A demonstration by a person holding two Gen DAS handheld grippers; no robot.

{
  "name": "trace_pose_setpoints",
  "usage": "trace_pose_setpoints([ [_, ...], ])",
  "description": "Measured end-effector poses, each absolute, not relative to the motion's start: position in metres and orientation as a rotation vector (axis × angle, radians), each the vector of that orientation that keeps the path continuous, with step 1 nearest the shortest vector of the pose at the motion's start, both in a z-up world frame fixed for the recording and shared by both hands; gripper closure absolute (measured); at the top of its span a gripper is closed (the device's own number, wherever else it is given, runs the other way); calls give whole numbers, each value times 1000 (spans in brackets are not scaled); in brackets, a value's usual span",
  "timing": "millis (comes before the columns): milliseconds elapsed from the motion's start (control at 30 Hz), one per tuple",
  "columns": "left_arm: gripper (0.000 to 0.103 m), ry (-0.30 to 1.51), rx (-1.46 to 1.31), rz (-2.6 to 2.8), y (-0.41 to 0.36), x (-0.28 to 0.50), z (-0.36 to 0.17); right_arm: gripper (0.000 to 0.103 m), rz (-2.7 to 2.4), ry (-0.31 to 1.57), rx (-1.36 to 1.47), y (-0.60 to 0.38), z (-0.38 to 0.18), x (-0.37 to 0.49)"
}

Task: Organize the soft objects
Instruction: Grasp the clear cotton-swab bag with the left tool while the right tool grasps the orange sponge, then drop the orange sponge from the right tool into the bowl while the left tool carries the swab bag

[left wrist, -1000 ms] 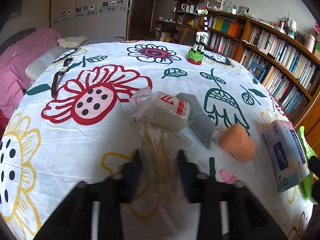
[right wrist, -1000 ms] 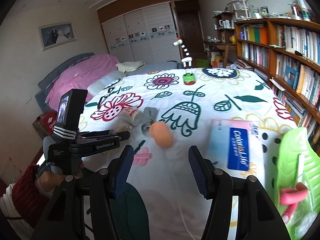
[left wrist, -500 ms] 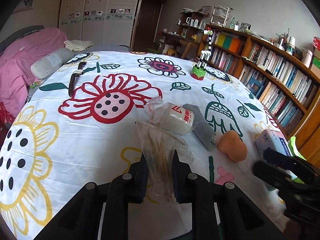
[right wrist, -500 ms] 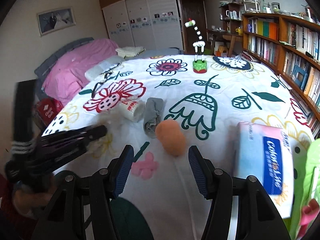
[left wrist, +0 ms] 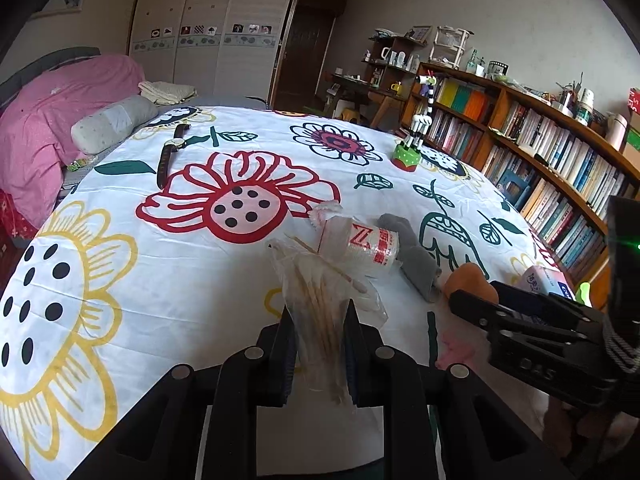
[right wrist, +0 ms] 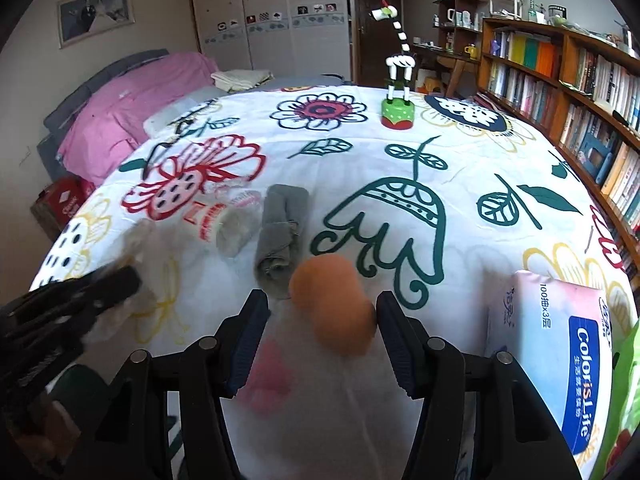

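My left gripper is shut on a clear plastic bag of cotton swabs and holds it above the flowered cloth. My right gripper is open, its fingers on either side of an orange sponge lying on the cloth; the sponge also shows in the left wrist view. A roll of cotton pads in clear wrap and a rolled grey cloth lie just beyond it. A tissue pack lies to the right.
The flowered cloth covers the table. A toy giraffe on a green base stands at the far side, a wristwatch lies far left. A green basket is at the right edge. Bookshelves run along the right.
My left gripper closed on the swab bag and lifted it off the cloth. My right gripper moved forward until its open fingers flank the orange sponge.
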State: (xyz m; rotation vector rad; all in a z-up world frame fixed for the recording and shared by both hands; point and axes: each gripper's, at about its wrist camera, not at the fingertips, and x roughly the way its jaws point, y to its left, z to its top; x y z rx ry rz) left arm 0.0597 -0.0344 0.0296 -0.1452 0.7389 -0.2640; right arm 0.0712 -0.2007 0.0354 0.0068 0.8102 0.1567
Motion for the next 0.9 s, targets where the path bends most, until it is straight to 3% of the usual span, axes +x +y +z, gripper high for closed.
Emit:
trace_pose_setpoints([
  [200,82,742,-132,-275,-38,57,27,59,121,829,-6,-204,24,84],
  [367,82,746,-136,-273,-38,57,27,64,116,838,15,-211,20,86],
  [900,82,738,-125,-273,-41,48,31,65,207,754,86,-211,51,43],
])
